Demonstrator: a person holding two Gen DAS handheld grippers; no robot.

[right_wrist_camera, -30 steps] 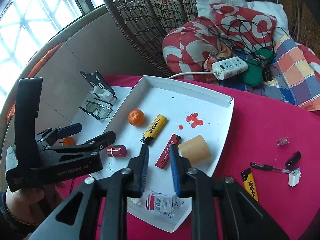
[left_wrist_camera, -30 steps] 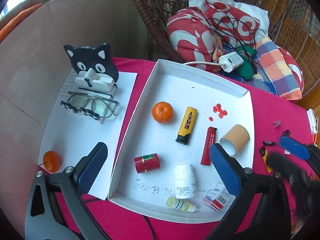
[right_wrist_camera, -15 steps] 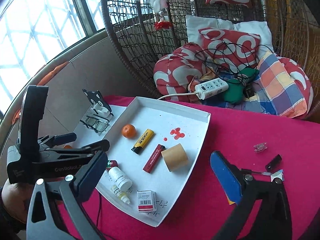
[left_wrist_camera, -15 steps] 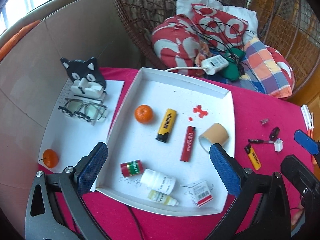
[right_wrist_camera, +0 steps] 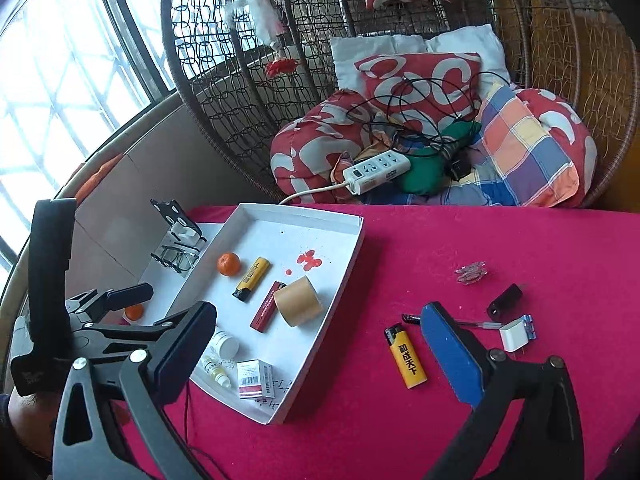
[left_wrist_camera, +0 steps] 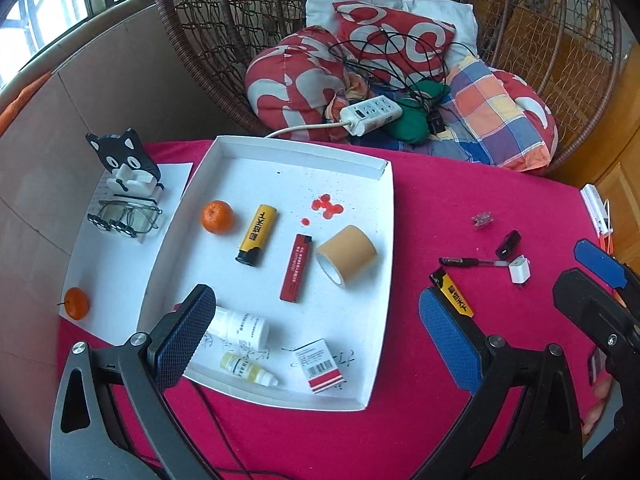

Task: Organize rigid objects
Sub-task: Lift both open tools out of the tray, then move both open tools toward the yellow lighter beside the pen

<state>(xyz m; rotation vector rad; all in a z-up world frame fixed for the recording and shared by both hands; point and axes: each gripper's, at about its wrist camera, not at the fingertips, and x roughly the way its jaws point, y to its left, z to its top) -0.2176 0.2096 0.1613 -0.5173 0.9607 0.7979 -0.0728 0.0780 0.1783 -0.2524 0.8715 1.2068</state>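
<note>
The right claw (right_wrist_camera: 316, 354) stands wide with nothing between its pads, its jaws having just been opening; the left claw (left_wrist_camera: 312, 338) is wide and empty too.

Low and right of centre in the right view, on the red desk (right_wrist_camera: 460, 240), lies a yellow lighter (right_wrist_camera: 406, 356), probably the next piece for the white tray (right_wrist_camera: 320, 340). It looks light, stiff and smooth-sided, so a pinch across its narrow flanks near the middle should hold best; the slick plastic could twist out if taken by an end.

Loose on the desk:
- one yellow lighter
- one pen (right_wrist_camera: 476, 323)
- one white plug (right_wrist_camera: 514, 334)
- one black cap (right_wrist_camera: 505, 301)
- one clear clip (right_wrist_camera: 472, 273)

In the tray:
- two lighters, yellow (left_wrist_camera: 257, 234) and red (left_wrist_camera: 296, 267)
- one tape roll (left_wrist_camera: 347, 255)
- one orange (left_wrist_camera: 217, 217)
- two bottles
- one small box (left_wrist_camera: 320, 366)
</note>
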